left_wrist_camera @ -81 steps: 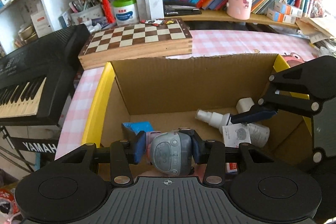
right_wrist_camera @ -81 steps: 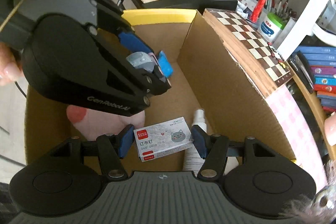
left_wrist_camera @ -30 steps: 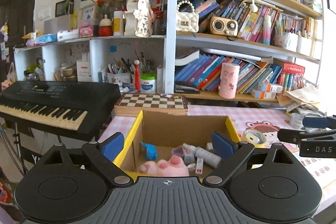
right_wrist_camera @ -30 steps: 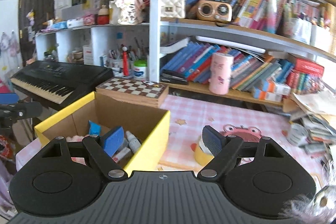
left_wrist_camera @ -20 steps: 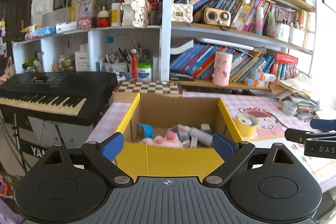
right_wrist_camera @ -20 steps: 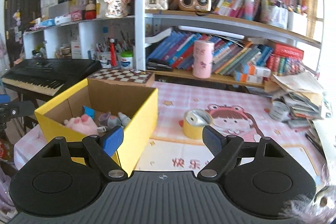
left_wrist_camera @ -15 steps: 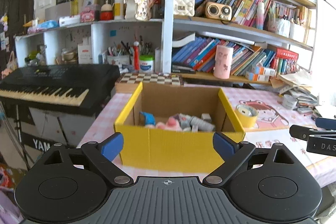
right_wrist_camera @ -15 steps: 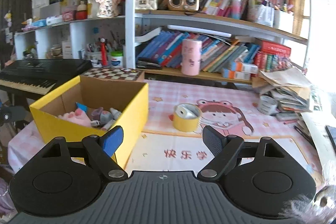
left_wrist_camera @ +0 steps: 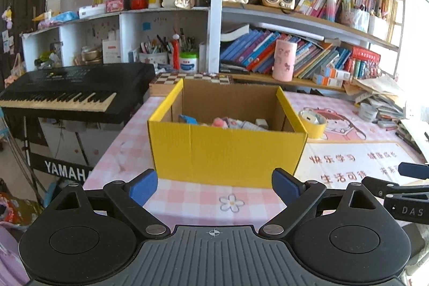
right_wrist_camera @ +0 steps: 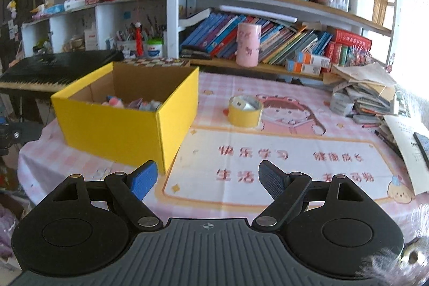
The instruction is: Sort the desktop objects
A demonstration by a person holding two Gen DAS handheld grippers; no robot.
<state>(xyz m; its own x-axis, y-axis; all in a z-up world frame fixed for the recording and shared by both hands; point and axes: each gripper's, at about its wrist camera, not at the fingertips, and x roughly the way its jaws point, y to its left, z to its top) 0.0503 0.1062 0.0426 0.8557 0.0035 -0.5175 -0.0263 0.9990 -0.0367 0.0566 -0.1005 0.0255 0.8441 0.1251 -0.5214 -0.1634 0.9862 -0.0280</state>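
black keyboard left of the table, chessboard behind, bookshelf along the wall

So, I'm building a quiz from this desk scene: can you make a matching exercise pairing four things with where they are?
Things:
1. roll of yellow tape
2. pink cup
3. chessboard
4. keyboard

Places:
A. on the shelf in front of the books
B. off the table, left of the yellow box
C. on the pink table mat, right of the box
D. right behind the box

Pairs: 1-C, 2-A, 3-D, 4-B
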